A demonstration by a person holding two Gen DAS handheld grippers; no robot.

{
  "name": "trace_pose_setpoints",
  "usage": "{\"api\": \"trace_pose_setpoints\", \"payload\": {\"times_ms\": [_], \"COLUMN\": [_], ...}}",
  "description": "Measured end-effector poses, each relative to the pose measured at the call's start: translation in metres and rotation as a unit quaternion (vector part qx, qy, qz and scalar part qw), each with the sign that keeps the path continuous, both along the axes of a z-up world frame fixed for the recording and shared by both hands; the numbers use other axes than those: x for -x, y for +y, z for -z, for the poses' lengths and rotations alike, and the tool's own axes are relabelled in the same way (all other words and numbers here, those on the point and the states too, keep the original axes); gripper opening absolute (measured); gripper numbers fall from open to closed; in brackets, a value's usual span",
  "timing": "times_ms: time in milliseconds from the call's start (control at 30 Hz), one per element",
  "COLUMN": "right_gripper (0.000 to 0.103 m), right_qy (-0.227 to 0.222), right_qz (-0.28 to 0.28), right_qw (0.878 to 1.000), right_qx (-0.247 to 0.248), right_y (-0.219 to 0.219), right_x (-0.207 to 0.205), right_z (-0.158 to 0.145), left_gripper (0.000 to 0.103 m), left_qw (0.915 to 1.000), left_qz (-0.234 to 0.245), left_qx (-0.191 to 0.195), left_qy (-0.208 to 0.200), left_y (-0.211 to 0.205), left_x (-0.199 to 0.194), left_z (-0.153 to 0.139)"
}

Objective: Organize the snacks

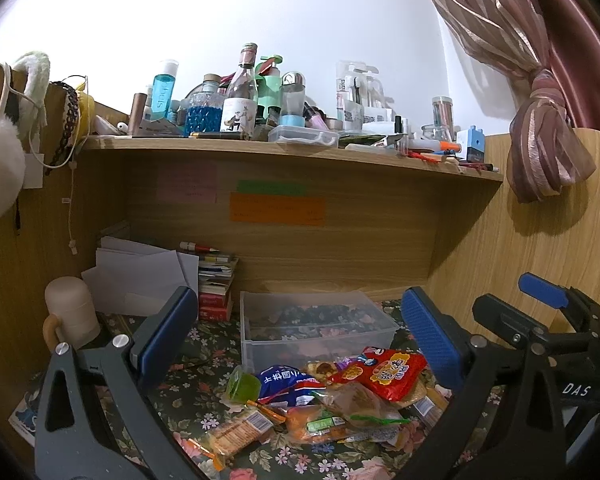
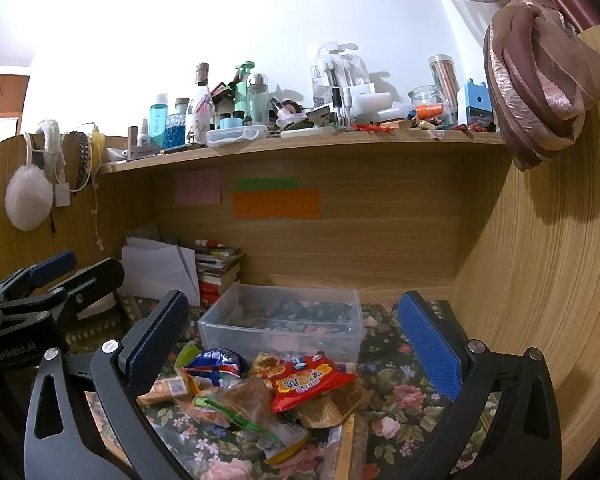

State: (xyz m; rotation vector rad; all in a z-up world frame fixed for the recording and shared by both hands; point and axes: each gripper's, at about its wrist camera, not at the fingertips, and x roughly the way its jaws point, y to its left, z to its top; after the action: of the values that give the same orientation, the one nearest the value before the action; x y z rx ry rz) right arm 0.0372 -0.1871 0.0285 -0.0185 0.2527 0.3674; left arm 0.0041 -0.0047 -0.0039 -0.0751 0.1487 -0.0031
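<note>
**Both my grippers wide above a snack pile on a desk**

Left wrist view: my left gripper point(image 1: 300, 344) hangs over a floral cloth point(image 1: 196, 404), its blue-padded jaws spread wide and holding nothing. Between them lies a loose pile of snacks point(image 1: 324, 400): a red packet point(image 1: 384, 372) on top, a blue packet point(image 1: 288, 384) to its left, a green jelly cup point(image 1: 242, 388) at the pile's left edge, and an orange-wrapped biscuit pack point(image 1: 240, 432) nearest the camera. Just behind the pile stands a clear box point(image 1: 320, 340), lidless, with nothing in it that I can make out. At the right edge my right gripper point(image 1: 540, 304) shows side-on, its jaws parted. A tan cup point(image 1: 72, 312) stands at the left, with white papers point(image 1: 140, 276) and stacked books point(image 1: 216, 284) behind it. Above, a wooden shelf point(image 1: 292, 152) is crowded with bottles and small items.

Right wrist view: my right gripper point(image 2: 296, 340) also hovers with jaws wide and empty. The snacks point(image 2: 260, 396) lie between them, the red packet point(image 2: 312, 380) uppermost, touching the front of the clear box point(image 2: 280, 332). My left gripper point(image 2: 52, 280) appears at the left, beside the pile. A knotted pink curtain point(image 2: 540, 80) hangs at the upper right.
</note>
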Motion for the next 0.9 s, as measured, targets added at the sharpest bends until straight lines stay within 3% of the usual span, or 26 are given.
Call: {"api": "trace_pose_setpoints", "payload": {"times_ms": [900], "right_gripper": [0.103], "right_qy": [-0.006], "right_qz": [-0.002], "right_qw": [1.0], "right_qx": [0.0], "right_y": [0.0055], "right_x": [0.0047], "right_z": [-0.0023], "left_gripper": [0.103], "left_qw": [1.0], "left_qz": [0.001], "left_qx": [0.0], "left_qy": [0.001], "left_y": [-0.0015], "left_x": [0.0], "left_z": [-0.0004]}}
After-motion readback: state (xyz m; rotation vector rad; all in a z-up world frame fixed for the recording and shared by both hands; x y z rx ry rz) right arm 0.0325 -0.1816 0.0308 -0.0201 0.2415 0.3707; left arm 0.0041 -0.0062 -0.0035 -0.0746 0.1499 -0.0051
